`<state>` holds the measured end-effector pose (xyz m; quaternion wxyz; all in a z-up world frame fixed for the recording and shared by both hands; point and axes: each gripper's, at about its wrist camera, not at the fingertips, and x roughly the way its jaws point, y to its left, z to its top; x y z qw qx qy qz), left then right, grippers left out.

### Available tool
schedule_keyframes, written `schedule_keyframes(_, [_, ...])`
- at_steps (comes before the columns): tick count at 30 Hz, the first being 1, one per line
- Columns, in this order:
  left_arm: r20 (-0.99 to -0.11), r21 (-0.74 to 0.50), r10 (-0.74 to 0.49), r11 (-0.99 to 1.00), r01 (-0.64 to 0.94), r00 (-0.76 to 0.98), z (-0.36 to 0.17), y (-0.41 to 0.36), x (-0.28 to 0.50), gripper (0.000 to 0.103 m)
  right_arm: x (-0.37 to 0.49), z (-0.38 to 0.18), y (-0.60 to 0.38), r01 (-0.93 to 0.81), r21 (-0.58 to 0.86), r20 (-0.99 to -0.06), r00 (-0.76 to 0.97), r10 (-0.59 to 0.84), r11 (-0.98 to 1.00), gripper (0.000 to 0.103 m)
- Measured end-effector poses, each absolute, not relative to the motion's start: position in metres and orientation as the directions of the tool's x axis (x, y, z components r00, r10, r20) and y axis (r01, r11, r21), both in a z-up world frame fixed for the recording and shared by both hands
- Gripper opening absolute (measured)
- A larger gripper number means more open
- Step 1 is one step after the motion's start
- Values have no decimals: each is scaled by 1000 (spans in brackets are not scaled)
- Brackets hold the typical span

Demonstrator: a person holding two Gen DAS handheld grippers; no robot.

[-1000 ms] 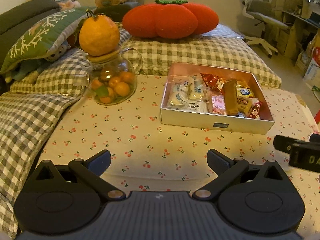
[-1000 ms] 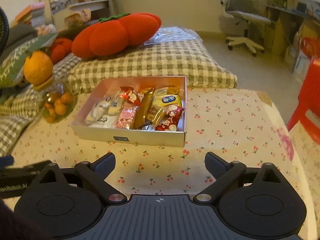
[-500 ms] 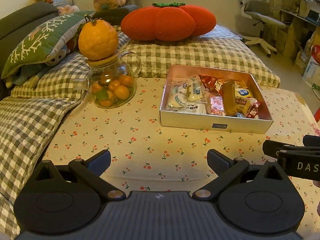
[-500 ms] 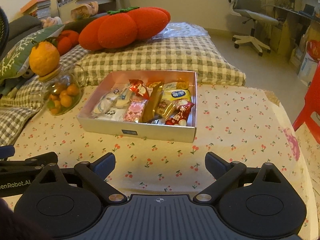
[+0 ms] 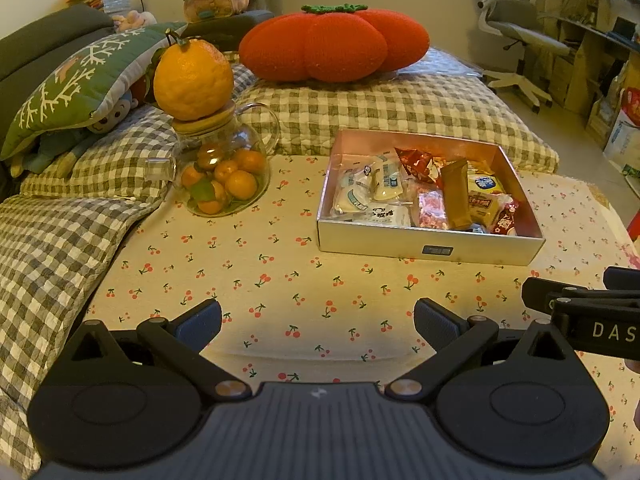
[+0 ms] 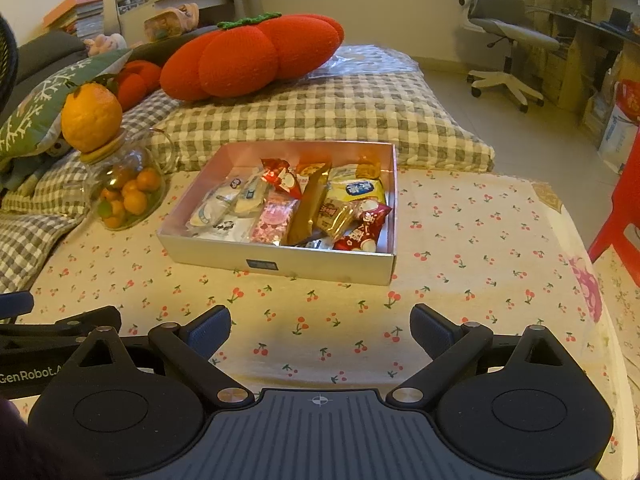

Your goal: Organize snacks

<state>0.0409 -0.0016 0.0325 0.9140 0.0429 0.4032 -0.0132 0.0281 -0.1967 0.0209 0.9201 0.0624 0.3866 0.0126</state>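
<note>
A silver cardboard box (image 5: 430, 246) (image 6: 280, 261) sits on the cherry-print cloth and holds several wrapped snacks: white packets (image 5: 362, 194) on its left, a pink one (image 6: 275, 216), a tall gold pack (image 5: 455, 194) (image 6: 310, 204), yellow and red ones (image 6: 366, 229) on its right. My left gripper (image 5: 318, 320) is open over bare cloth, well short of the box. My right gripper (image 6: 320, 324) is open too, also short of the box, with nothing between its fingers. Each gripper's side shows at the edge of the other's view.
A glass teapot of small oranges (image 5: 220, 178) with a big orange (image 5: 193, 74) on its lid stands left of the box. Checked quilt (image 5: 380, 104), a red persimmon cushion (image 5: 334, 48) and a green pillow (image 5: 76, 84) lie behind. A red stool (image 6: 622, 200) is at the right.
Both grippers have drawn back and risen a little from the box, which now looks farther off. Their fingers stayed open.
</note>
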Motion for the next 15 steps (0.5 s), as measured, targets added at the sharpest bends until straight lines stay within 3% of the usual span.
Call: schedule_keyframes(15, [-741,67,10,996,59,671,31,-2,41,103,28,21,-197,25,128,-711,699,75,991,98])
